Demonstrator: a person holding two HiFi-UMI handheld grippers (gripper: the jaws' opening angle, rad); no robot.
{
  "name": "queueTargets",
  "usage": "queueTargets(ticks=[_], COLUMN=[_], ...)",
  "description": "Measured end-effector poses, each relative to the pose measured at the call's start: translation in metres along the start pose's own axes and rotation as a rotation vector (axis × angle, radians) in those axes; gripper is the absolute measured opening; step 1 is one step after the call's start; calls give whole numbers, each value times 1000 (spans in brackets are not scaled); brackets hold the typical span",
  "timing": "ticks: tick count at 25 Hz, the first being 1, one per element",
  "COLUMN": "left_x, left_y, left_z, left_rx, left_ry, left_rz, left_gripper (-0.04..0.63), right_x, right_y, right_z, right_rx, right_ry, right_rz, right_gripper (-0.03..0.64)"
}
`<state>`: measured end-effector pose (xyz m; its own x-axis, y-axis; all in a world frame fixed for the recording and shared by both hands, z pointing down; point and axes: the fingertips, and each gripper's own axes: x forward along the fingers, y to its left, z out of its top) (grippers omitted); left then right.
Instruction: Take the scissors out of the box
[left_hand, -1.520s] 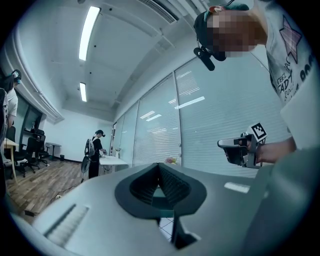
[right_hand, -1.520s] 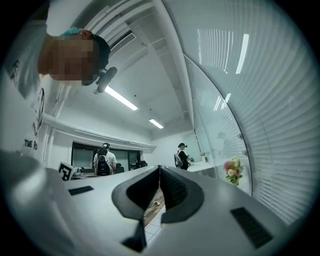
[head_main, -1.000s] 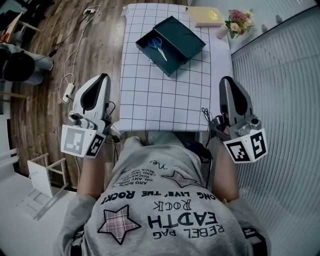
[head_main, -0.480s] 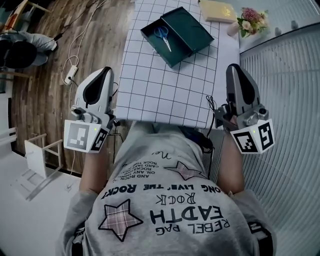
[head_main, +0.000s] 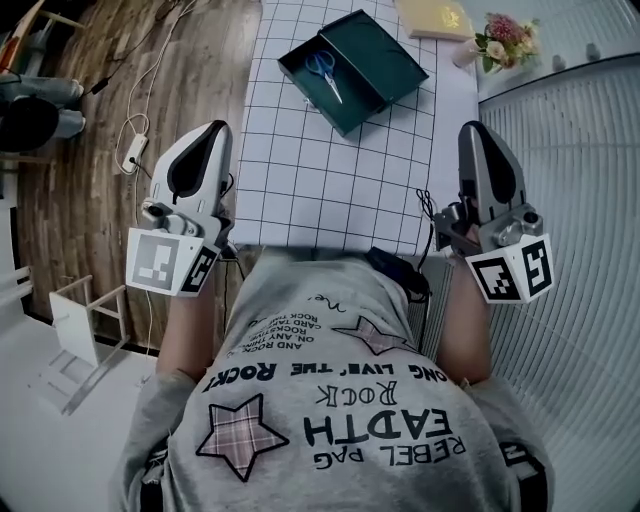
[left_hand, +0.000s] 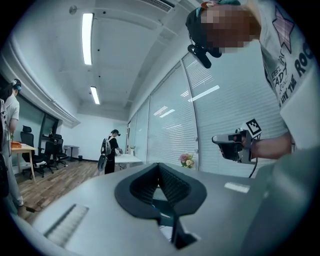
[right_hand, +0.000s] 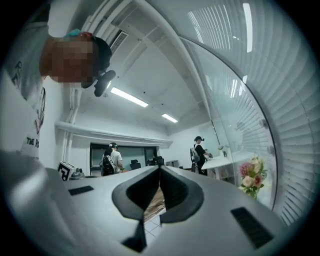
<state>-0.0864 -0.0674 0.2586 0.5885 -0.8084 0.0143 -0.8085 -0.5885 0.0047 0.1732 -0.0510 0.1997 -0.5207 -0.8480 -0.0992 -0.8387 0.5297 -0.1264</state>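
Observation:
The scissors (head_main: 322, 74), blue-handled, lie in the left half of an open dark green box (head_main: 372, 58) at the far end of the grid-cloth table (head_main: 330, 180). My left gripper (head_main: 212, 128) hangs beside the table's near left corner, jaws shut and empty. At the near right corner my right gripper (head_main: 474, 128) is likewise shut and empty. Both are well short of the box. In the left gripper view the left gripper (left_hand: 159, 165) points level across the room, with the right gripper (left_hand: 234, 146) in sight. The right gripper view shows the right gripper (right_hand: 160, 167) with its tips together.
A pale yellow box (head_main: 432, 16) and a small bunch of flowers (head_main: 503, 32) sit at the table's far right. Cables (head_main: 135, 150) trail over the wood floor on the left. A white slatted wall (head_main: 570, 160) runs along the right. People stand far off in both gripper views.
Both grippers have edged forward along the table's sides, still shut. The scissors and box have not moved on the table.

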Motion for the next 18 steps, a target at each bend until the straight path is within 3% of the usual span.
queueTargets(ticks=[9, 12, 15, 18], left_x=[36, 48, 57, 66], left_y=[33, 38, 34, 31], left_z=[0, -3, -6, -8], left_rx=[-18, 17, 75, 43], left_ry=[-9, -2, 8, 7], left_rz=[-98, -134, -167, -185], left_gripper=[9, 9, 9, 9], right_x=[22, 27, 35, 46], right_y=[-19, -27, -31, -35], right_z=[2, 1, -2, -5], right_rx=[-30, -32, -30, -22], right_ry=[3, -2, 2, 10], right_rz=[-121, -161, -173, -162], right_gripper=[15, 15, 15, 15])
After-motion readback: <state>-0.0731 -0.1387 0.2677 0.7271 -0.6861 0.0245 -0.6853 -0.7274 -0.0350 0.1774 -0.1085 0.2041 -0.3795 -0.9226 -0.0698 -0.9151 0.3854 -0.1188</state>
